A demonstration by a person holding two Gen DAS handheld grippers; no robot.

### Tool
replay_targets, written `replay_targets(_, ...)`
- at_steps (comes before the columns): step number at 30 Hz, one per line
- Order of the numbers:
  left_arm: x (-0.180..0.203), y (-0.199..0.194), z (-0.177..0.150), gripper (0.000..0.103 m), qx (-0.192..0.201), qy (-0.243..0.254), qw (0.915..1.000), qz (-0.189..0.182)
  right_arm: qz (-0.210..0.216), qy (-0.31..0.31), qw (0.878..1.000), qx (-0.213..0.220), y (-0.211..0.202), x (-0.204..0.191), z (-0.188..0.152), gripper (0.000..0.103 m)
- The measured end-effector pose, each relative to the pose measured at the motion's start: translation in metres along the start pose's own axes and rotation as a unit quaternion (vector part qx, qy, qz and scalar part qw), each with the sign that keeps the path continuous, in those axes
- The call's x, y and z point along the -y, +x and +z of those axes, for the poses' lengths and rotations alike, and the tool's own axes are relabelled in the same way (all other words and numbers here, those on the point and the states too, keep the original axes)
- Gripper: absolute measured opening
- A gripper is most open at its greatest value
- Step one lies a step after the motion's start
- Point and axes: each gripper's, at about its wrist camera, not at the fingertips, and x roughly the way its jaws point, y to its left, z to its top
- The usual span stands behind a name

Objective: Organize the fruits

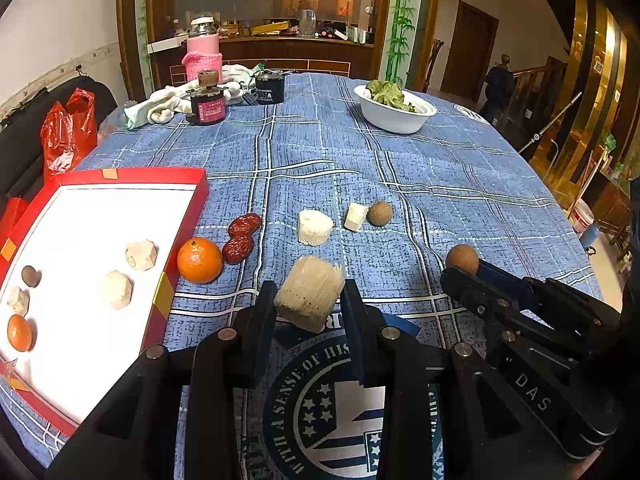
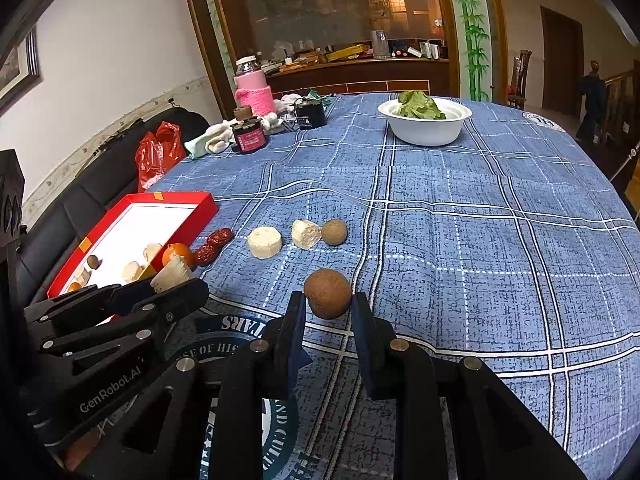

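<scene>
Pale fibrous chunk (image 1: 310, 298) between left fingers (image 1: 264, 308), seemingly tilted upward

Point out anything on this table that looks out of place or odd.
The red tray holds fruit pieces, yet an orange, two red dates and several pale chunks lie loose on the tablecloth beside it. Nothing looks spilled or damaged.

A blue tablecloth (image 2: 460, 240) with white plaid lines carries a red, white-lined box (image 1: 202, 188) at nine o'clock, an orange tangerine (image 1: 199, 260) and dark-red dates (image 1: 242, 236).
</scene>
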Motion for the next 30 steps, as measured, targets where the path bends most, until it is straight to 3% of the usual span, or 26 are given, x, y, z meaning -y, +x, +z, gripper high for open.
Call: replay_targets(30,0.0,-0.016,0.001,0.03,0.017,-0.005,0.9998,-0.002,0.009,0.0,1.0,0.02,-0.018,-0.006,0.001,0.024)
